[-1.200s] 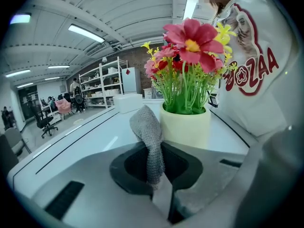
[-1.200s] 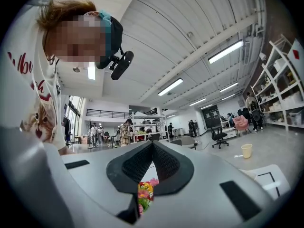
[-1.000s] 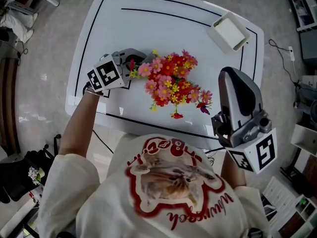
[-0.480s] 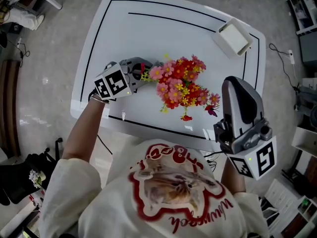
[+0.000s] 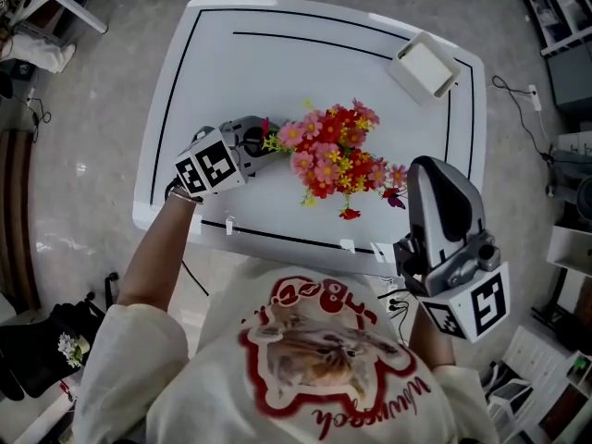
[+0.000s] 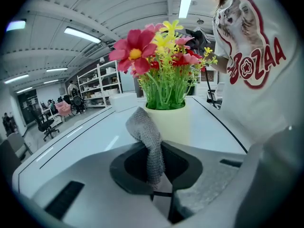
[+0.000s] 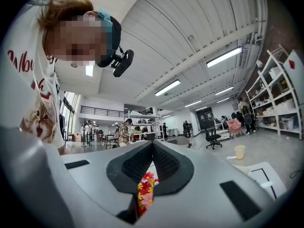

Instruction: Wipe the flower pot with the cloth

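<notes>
A cream flower pot of red, pink and yellow flowers stands mid-table; in the head view the blooms hide the pot. My left gripper sits just left of the flowers, shut on a grey mesh cloth. The cloth sticks up from between the jaws of the left gripper, and its top lies against the pot's near wall. My right gripper hovers level over the table's front right edge, right of the flowers. The right gripper is shut with nothing in it, and flowers show through the slit.
The white table has a black line border. A white box lies at its far right corner. Shelves and cables stand on the floor to the right, and a dark bag lies at lower left.
The right gripper has drifted slightly nearer the flowers. The left gripper stays beside the pot with the cloth. The head view has shifted a little.
</notes>
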A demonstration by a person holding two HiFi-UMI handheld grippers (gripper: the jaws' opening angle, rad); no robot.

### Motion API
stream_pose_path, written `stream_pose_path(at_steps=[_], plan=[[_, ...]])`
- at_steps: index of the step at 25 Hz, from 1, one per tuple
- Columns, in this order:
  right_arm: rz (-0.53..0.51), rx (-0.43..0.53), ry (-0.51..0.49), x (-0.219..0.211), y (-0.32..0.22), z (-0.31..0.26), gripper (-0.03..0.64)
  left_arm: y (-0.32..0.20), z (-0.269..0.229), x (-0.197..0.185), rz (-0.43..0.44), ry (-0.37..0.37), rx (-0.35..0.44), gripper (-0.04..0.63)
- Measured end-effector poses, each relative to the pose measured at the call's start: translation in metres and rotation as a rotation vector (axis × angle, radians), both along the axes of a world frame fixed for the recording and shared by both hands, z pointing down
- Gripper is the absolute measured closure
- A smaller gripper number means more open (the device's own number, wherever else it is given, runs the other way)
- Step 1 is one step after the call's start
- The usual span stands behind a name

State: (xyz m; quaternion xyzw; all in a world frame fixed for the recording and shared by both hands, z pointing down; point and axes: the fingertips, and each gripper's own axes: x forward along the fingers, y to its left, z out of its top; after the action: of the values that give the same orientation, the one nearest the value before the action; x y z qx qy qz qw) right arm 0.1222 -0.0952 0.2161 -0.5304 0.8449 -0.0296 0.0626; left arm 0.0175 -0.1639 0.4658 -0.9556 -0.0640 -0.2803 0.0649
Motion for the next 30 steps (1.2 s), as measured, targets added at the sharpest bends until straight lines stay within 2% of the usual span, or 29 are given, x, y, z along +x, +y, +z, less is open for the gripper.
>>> stream_pose_path(at_steps=[30], plan=[[0.062,-0.008,0.002,-0.028,0.035,-0.002,0.618,0.029,0.004,-0.013,0.026,0.027,0.008,0.554]])
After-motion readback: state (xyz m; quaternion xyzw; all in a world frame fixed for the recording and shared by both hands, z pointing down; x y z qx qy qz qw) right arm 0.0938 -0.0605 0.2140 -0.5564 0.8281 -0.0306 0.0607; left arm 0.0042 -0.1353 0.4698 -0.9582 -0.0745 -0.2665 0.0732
